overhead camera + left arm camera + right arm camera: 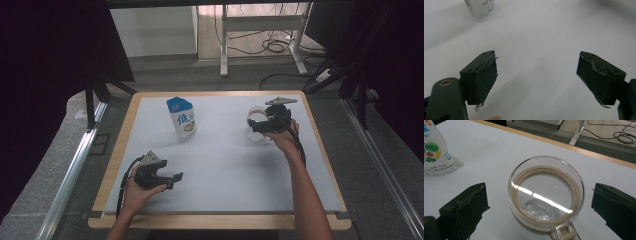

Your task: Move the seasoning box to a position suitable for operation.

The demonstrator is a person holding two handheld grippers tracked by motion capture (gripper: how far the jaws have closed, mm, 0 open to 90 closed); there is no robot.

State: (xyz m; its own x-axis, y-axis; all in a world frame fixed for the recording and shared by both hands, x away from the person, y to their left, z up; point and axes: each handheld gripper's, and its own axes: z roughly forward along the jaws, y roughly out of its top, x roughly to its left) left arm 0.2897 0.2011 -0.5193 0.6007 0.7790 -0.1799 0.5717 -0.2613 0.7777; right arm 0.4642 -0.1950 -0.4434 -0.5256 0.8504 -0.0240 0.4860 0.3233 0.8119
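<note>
The table [220,175], a pale sheet on a wooden frame, takes up the middle of the high view. On it, toward the upper left, a salt-style pouch [182,119] stands upright, and it is not part of this move. My right gripper [262,121] sits in the upper right of that view, at the glass mug [546,195]. My left gripper [167,181] waits in the lower left, jaws spread wide over bare table.

I judge this as the approach to a grasp, not yet made. In my right gripper view the mug stands upright between my two jaws, which are apart and clear of the glass on both sides. Its handle [564,233] points down toward the bottom edge. Next I should close evenly across the body, gently, since glass slips.
</note>
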